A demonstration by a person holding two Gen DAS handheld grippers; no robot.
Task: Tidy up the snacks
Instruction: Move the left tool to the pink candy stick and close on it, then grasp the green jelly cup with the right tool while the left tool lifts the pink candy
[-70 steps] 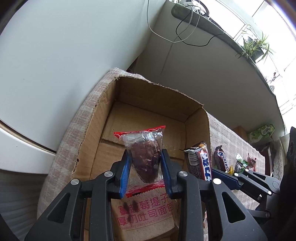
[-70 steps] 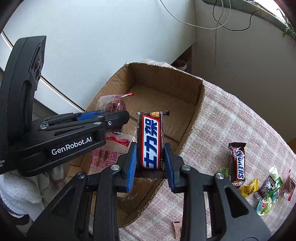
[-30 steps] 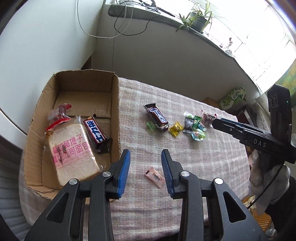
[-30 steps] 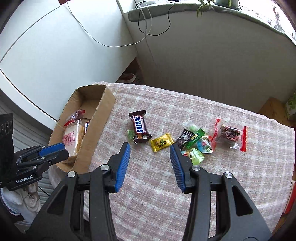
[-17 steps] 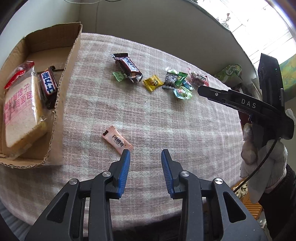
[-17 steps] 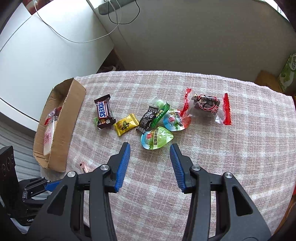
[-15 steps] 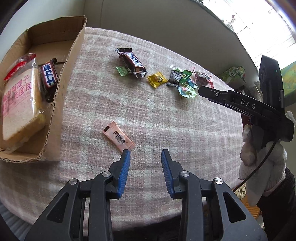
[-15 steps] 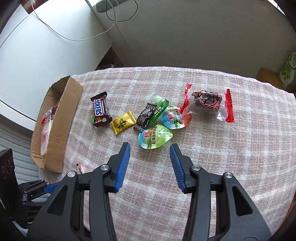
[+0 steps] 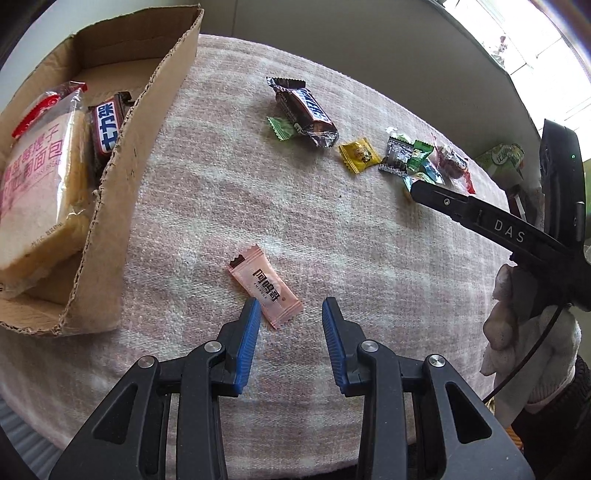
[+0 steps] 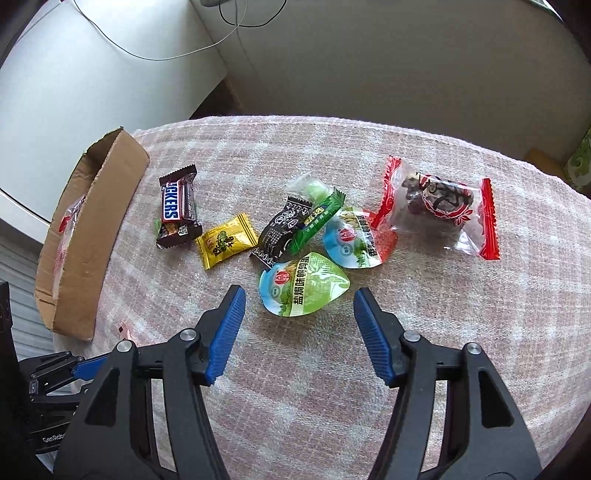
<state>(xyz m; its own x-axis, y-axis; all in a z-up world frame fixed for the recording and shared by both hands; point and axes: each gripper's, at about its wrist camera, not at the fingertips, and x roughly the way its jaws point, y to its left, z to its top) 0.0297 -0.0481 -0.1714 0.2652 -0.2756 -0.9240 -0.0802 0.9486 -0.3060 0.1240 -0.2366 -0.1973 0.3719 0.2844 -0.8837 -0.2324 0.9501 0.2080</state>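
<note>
We see the cardboard box [image 9: 110, 206] at far left. The right gripper [image 10: 299, 295], jaws just widened and empty, faces the green pouch [image 10: 304, 282] just ahead. The left gripper [image 9: 290, 308], parted and empty, meets the pink sachet [image 9: 264, 286] lying diagonally, one end between its fingertips.

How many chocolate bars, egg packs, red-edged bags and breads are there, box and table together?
chocolate bars: 2
egg packs: 2
red-edged bags: 2
bread: 1
Total: 7

Checked tablecloth [image 10: 332, 387], wall cables [image 10: 236, 22], perhaps tissues [image 9: 504, 157]
</note>
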